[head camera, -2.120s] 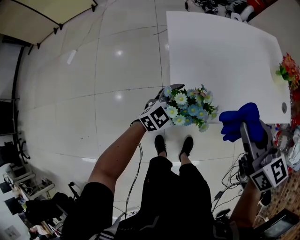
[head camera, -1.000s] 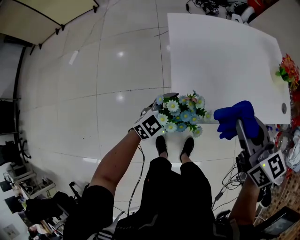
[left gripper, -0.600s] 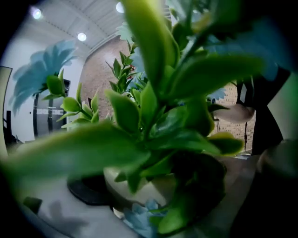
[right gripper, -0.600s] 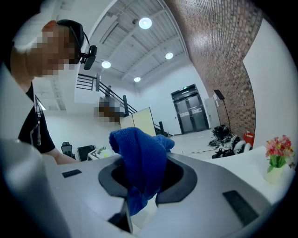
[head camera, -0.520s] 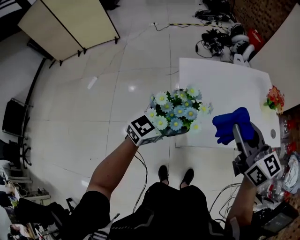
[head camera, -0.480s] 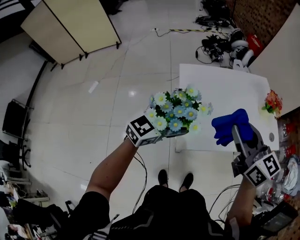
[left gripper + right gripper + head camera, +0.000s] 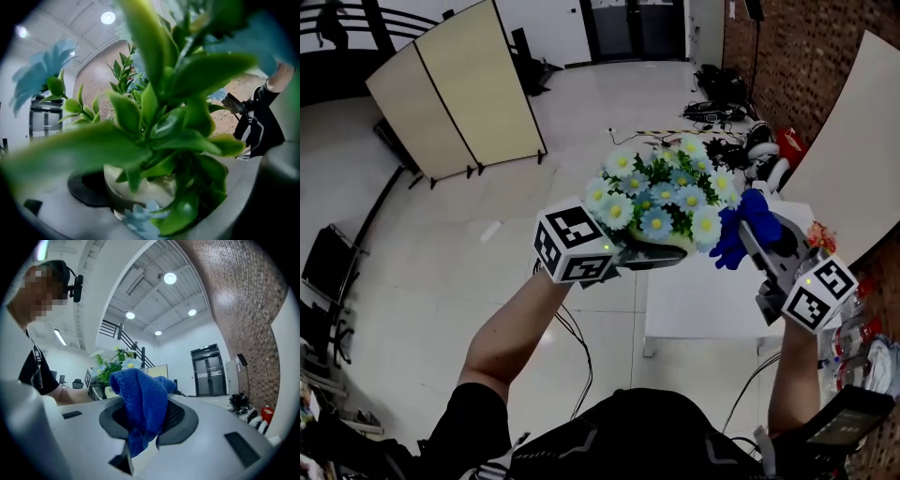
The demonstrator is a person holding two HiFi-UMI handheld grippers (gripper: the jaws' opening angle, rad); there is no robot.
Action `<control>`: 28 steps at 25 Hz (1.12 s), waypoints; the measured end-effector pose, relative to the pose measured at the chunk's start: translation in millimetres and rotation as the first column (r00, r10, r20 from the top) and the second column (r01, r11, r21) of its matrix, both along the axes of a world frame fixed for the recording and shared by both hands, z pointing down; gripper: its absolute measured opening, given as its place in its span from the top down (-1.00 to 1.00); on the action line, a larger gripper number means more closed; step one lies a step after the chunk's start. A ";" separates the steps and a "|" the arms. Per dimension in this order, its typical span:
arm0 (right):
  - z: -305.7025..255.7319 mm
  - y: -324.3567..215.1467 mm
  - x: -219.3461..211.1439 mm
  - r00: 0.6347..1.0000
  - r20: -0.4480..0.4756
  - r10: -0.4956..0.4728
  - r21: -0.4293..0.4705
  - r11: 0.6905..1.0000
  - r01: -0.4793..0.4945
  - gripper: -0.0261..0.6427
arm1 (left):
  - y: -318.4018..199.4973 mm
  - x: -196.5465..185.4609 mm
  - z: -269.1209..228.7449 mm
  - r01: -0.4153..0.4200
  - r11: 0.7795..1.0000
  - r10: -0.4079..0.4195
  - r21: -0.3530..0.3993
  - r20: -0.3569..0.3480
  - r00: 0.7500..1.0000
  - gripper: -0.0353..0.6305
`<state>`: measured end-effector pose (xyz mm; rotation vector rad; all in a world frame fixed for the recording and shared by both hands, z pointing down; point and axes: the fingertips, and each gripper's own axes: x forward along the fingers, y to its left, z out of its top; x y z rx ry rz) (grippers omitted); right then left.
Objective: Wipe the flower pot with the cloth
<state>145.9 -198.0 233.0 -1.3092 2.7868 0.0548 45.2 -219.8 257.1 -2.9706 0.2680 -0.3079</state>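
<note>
Our left gripper (image 7: pixel 636 256) clamps the smooth cream flower pot (image 7: pixel 137 186); beside the pot, our right gripper (image 7: pixel 762 240) pinches a knitted blue cloth (image 7: pixel 140 392).

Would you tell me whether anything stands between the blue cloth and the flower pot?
Nothing separate: the cloth in the right gripper sits beside the flower pot held by the left gripper; only its own flowers overhang between.

Centre: flower pot (image 7: pixel 666 246) clamped between jaws of left gripper (image 7: pixel 649 257), raised over floor (image 7: pixel 441 272). Cloth (image 7: pixel 733 239) pinched in right gripper (image 7: pixel 755 232), just right of the pot's flowers (image 7: pixel 661 187). Table (image 7: pixel 694 300) below, to the right. Folding screen (image 7: pixel 459 103) behind, far left.
</note>
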 end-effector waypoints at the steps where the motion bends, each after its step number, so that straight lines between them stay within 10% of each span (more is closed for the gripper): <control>1: -4.7 -2.1 -3.5 1.000 -0.004 -0.019 0.001 1.000 0.019 0.63 | 7.1 1.5 -4.2 -0.019 1.000 0.019 -0.006 -0.004 1.000 -0.75; 9: -27.3 -3.8 -42.1 0.956 -0.115 -0.268 -0.039 0.963 0.266 0.63 | 39.5 6.3 -25.4 -0.143 0.989 0.142 -0.033 -0.045 0.989 -0.75; 22: -16.0 73.1 -99.9 0.830 -0.214 -0.516 -0.098 0.856 0.507 0.64 | 20.1 8.3 -19.8 -0.054 0.998 0.050 -0.044 -0.080 0.996 -0.75; 28: -26.1 66.0 -62.9 0.882 -0.138 -0.450 -0.082 0.893 0.443 0.63 | 26.8 8.6 -20.6 -0.054 0.998 0.051 -0.037 -0.070 0.996 -0.75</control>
